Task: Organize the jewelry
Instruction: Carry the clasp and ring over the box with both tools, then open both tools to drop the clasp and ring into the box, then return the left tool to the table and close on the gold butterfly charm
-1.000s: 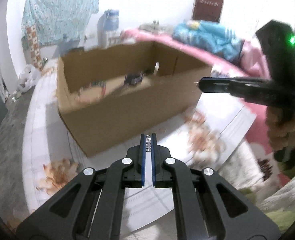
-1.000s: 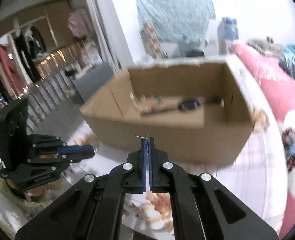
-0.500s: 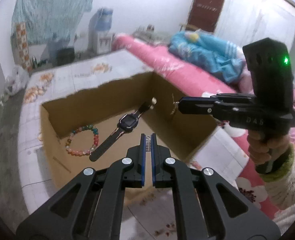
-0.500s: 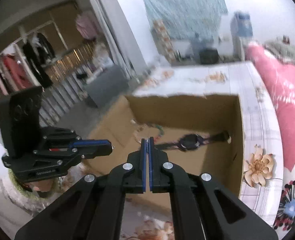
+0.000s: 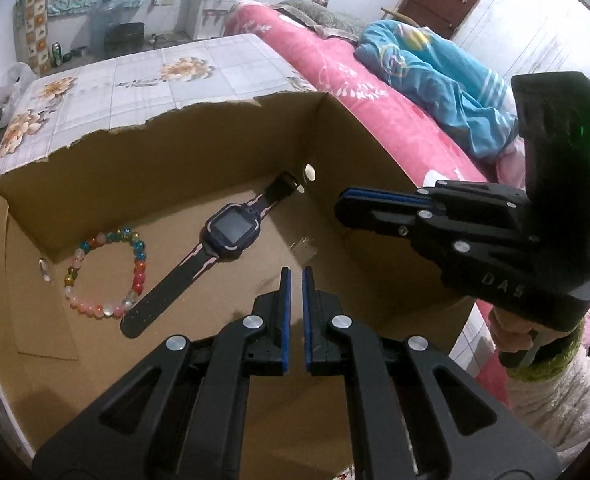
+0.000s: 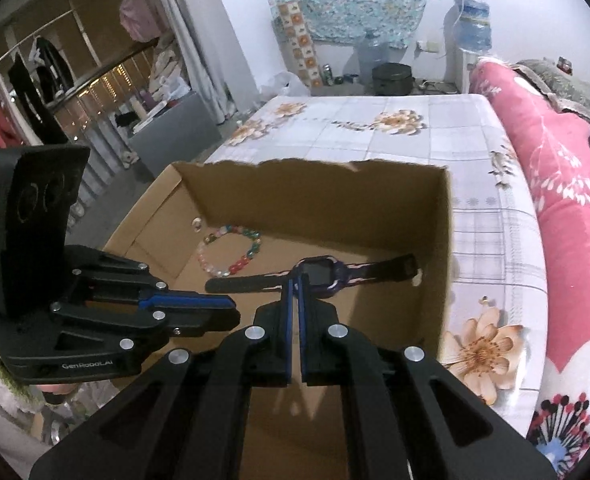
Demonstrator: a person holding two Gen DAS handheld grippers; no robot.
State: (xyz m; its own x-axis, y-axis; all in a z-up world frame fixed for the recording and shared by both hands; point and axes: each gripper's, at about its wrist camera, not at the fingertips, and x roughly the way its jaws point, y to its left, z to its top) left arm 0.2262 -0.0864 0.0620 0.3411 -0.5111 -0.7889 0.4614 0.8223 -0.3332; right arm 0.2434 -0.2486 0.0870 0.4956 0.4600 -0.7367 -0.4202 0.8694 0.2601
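Bead bracelet (image 5: 105, 276), multicolour pink/green/red, and dark smartwatch (image 5: 231, 234) w/ long strap lie flat on cardboard box (image 5: 135, 160) floor, side by side. Left claw (image 5: 295, 280) and right claw (image 6: 295, 280) both together, empty, above box.

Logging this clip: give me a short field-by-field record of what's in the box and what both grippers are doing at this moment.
container: open cardboard box on a floral cloth
contents: beaded bracelet, dark watch, small silvery piece on the floor
left gripper: jaws nearly shut, nothing visible between them, above the box
right gripper: jaws shut, nothing seen held, above the box
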